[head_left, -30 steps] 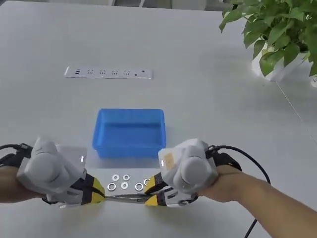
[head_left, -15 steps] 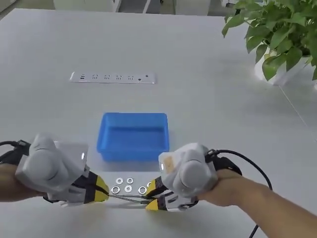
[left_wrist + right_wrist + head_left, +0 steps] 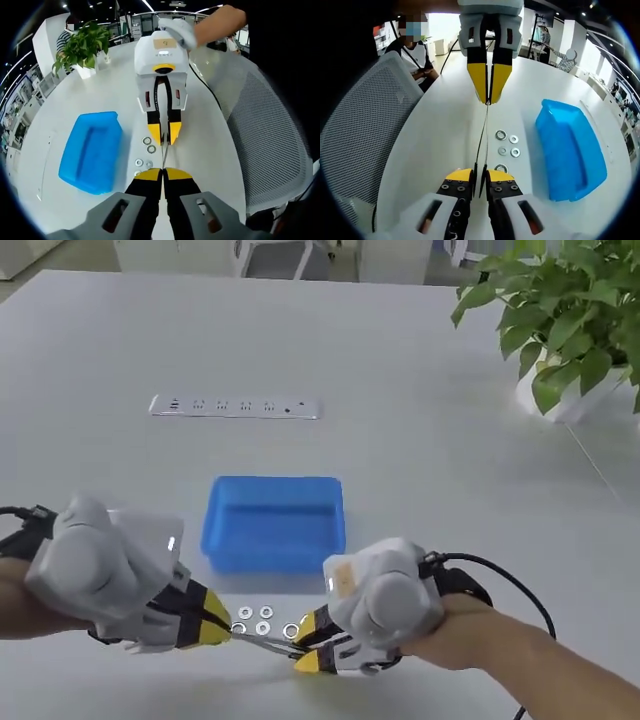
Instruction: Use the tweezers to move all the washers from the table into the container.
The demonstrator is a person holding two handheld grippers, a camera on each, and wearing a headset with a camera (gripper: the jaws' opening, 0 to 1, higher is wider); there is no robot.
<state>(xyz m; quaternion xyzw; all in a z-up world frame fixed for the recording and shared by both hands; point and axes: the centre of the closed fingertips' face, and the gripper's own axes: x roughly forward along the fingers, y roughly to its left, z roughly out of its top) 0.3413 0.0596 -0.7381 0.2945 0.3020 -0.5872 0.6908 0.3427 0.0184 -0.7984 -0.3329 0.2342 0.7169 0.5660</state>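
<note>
Clamping opposite ends of the slim, springy tweezers point(image 3: 265, 641), left gripper point(image 3: 225, 632) and right gripper point(image 3: 303, 643) fingers are fully closed; the thin, slippery washers point(image 3: 262, 628) probably want rim grips.

A pale grey table point(image 3: 420, 440) carries everything; five small metal washers point(image 3: 264, 620) lie flat on it in a loose cluster, just beyond the gap between the left gripper point(image 3: 225, 630) and the right gripper point(image 3: 308, 640); seen along the right gripper's jaws, they sit to its right, between it and a blue plastic container point(image 3: 274, 522); that container rests open side up just past the washers; farther ahead of both grippers lies a white power strip point(image 3: 234, 406); well off to the right gripper's right stands a potted plant point(image 3: 560, 330).
</note>
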